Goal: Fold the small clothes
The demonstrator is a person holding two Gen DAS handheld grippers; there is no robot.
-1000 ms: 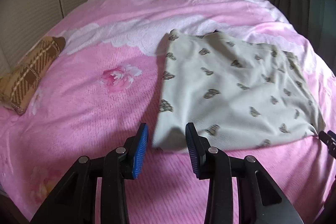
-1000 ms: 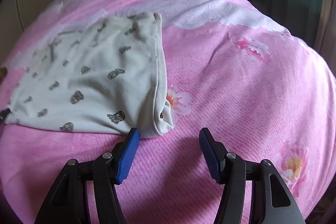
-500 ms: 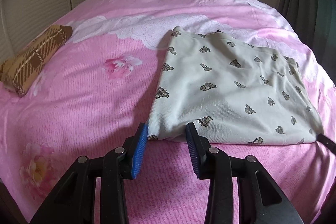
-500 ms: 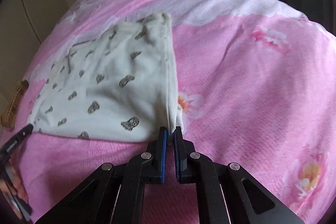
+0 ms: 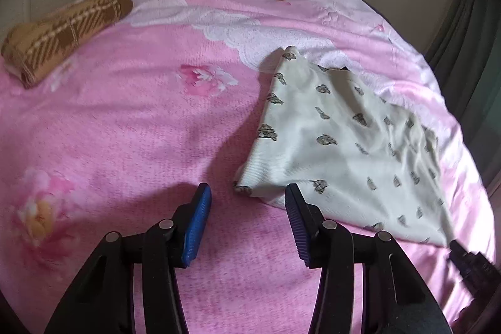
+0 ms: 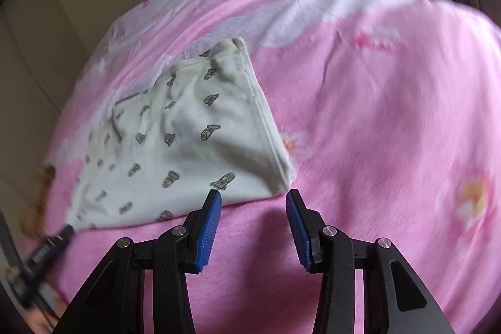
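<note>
Opening over the bed [image 5: 131,127], both tools stand apart with nothing clamped: left tool [image 5: 247,224] just short of the garment's [image 5: 332,158] near left corner, right tool [image 6: 253,227] before its near right corner; soft, light, limp knit, likely to sag and crease; pinch the doubled hems there; farther off lies a plaid cloth [image 5: 62,33].

I see the garment [image 5: 338,146] flat on the bed [image 5: 141,146], approx 1 o'clock from my left gripper [image 5: 249,208]. Folded cloth [image 5: 62,27] sits far off at 10 o'clock, near bed's edge. From my right gripper [image 6: 253,208], garment's at 11 o'clock.
</note>
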